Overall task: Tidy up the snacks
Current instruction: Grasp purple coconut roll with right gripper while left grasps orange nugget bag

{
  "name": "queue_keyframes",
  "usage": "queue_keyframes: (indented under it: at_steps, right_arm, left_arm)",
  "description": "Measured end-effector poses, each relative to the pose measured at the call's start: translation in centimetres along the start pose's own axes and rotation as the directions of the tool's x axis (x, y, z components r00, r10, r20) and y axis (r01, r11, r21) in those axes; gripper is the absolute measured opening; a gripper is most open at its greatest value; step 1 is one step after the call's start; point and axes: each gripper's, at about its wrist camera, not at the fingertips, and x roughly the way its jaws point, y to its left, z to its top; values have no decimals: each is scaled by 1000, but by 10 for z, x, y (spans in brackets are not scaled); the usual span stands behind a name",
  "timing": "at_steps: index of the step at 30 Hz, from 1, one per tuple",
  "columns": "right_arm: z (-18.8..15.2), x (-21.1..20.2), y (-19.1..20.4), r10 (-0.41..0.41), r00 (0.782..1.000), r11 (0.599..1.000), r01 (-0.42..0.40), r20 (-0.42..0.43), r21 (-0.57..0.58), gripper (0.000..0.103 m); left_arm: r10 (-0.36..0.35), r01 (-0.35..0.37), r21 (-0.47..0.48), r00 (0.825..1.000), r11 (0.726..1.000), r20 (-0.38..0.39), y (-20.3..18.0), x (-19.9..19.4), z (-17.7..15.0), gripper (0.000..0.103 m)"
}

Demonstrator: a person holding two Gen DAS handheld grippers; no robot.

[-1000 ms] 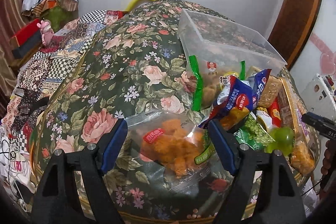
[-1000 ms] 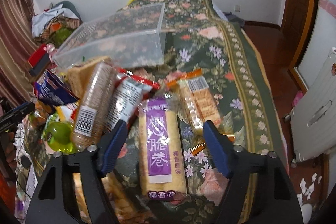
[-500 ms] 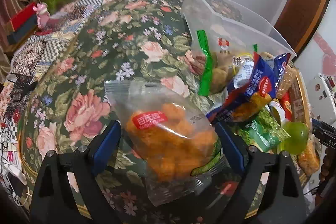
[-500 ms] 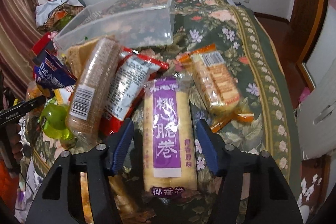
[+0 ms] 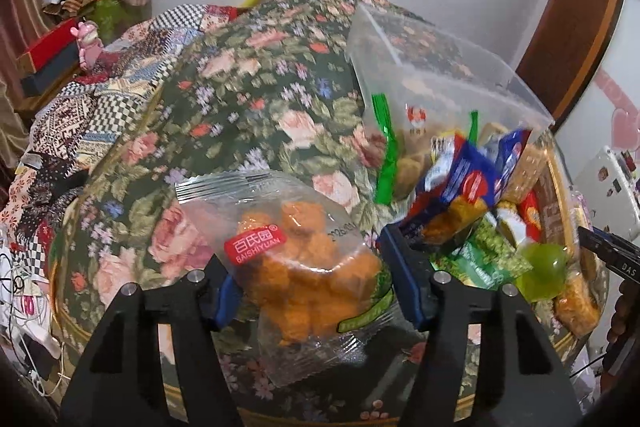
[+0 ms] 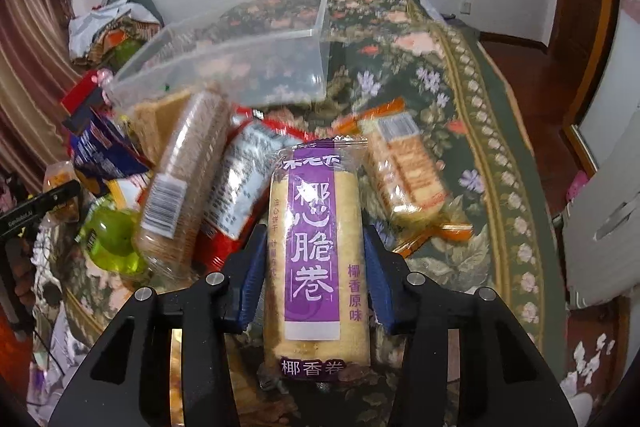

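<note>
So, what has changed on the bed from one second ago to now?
Both tongs have just been closing on a pack: the left tongs around the orange snack bag, the right tongs onto the purple roll pack, whose sides the pads now touch. The clear box and the other snacks stayed in place.

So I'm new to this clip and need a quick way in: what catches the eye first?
Two packets between blue jaws: the left gripper around a clear bag of orange snacks, the right gripper closed on a purple-labelled roll packet; both jaws have just been closing. Beyond them a heap of snacks spills against an empty clear plastic bin on the flowered bedspread.
</note>
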Motion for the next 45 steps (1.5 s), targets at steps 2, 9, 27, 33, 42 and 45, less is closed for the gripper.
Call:
queue_keyframes:
  at_steps: [2, 9, 27, 33, 42, 45]
  right_arm:
    - [5, -6, 0, 6, 1000, 1000, -6, 23, 3, 43]
    - [33, -28, 4, 33, 991, 999, -32, 128, -10, 43]
    - [104, -15, 34, 113, 958, 991, -91, 262, -97, 43]
    - [128, 7, 39, 138, 959, 988, -115, 247, -106, 42]
    - [149, 50, 43, 115, 980, 987, -94, 164, -129, 42]
    - [153, 64, 43, 109, 986, 987, -92, 129, -129, 42]
  left_arm:
    - [8, -8, 1, 1000, 1000, 30, 0, -11, 6, 63]
    - [-17, 14, 29, 992, 999, 123, -14, -38, 39, 63]
    - [-129, 110, 116, 975, 987, 178, -76, -20, 135, 63]
    - [-127, 110, 134, 984, 985, 128, -88, 11, 158, 63]
    - [-110, 106, 157, 994, 982, 19, -102, 65, 169, 63]
    - [-108, 108, 162, 994, 981, -6, -103, 78, 170, 63]
